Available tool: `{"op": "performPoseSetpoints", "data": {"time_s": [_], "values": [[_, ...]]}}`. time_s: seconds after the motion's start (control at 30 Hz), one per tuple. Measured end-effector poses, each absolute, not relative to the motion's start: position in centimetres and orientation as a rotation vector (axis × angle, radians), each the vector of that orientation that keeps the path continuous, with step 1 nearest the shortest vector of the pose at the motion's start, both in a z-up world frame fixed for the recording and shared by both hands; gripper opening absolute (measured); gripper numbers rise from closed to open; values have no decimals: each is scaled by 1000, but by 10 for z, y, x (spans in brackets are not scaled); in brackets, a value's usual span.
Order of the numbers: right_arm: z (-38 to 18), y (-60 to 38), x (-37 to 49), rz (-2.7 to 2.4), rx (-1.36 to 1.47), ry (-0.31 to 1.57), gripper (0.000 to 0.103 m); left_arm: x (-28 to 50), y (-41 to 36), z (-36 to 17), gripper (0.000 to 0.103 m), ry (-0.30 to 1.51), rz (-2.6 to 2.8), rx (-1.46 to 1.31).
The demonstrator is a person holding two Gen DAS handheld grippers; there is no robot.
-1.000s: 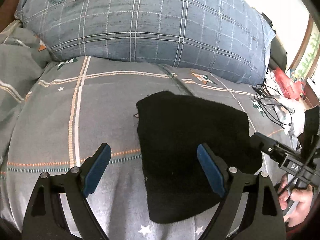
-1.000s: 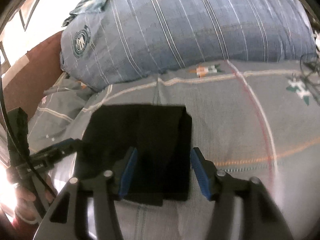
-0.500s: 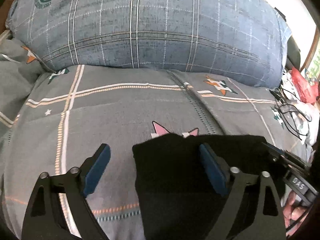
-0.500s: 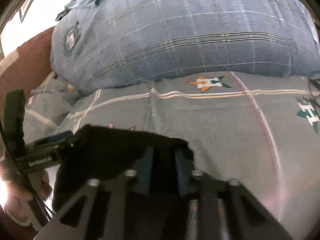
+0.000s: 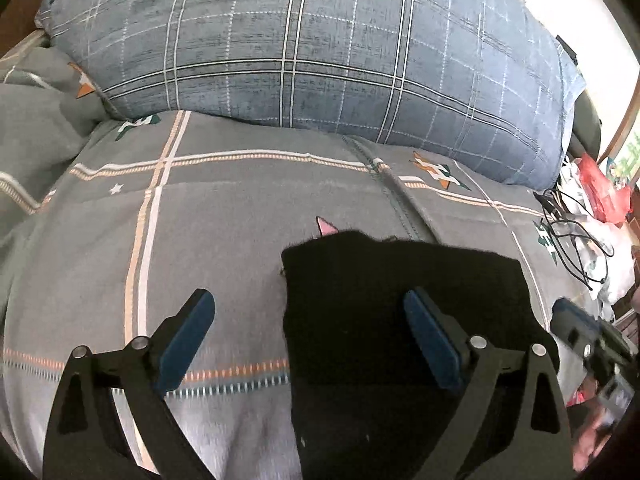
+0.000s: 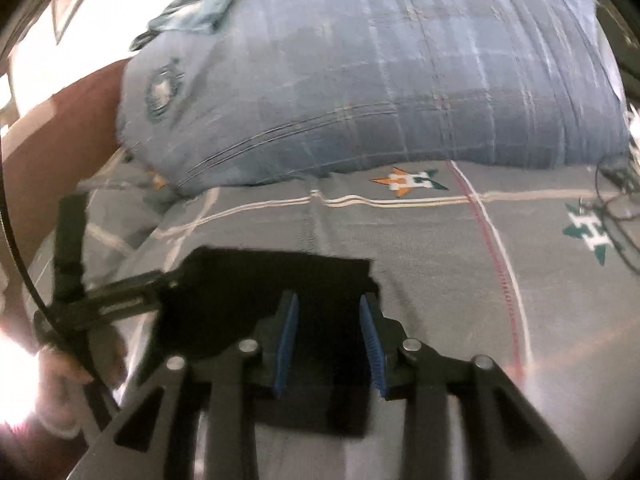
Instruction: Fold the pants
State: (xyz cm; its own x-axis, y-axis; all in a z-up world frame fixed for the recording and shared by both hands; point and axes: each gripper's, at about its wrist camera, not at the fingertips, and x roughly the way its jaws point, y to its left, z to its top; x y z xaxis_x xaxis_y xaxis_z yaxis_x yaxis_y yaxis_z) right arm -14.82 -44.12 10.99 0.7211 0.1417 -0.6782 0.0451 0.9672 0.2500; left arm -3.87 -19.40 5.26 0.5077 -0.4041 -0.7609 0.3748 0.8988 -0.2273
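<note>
two sets of tongs work over one bundle: the black pants (image 5: 404,316) lie as a compact folded rectangle on the grey patterned bed cover (image 5: 224,240), on the near side of the big blue plaid pillow (image 5: 320,48) and well apart from it. we hold the left tongs (image 5: 308,340) spread wide, one finger over bare cover and the other over the pants, gripping nothing, probably because that side needs no more pull. the right tongs (image 6: 330,336) stand partly apart over the pants' near edge, with dark cloth between the blue pads (image 6: 288,336); the view is blurred, so we cannot tell whether they pinch it. we judge the fold nearly finished. beyond the pants from the pillow's right end, tangled cables (image 5: 576,240) lie clear of the work.
</note>
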Motion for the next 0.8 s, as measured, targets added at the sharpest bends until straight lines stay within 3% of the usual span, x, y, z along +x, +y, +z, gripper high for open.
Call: {"op": "performPoseSetpoints", "data": {"time_s": [0.2,0.3,0.47,0.63,0.8], "values": [[74,-418,-157,80,199,827,31,-54,-187,54,97,927,-460,-34],[84,-417,-161,73,207,814,32,-65,-182,62,97,908,-447,-3],[108,-423,-174,79,288,749,55,-80,-171,75,97,869,-440,6],[113,-425,-189,52,315,747,55,-89,-164,82,97,859,-452,-8],[119,-424,-201,28,360,743,61,-98,-161,91,97,840,-488,2]]}}
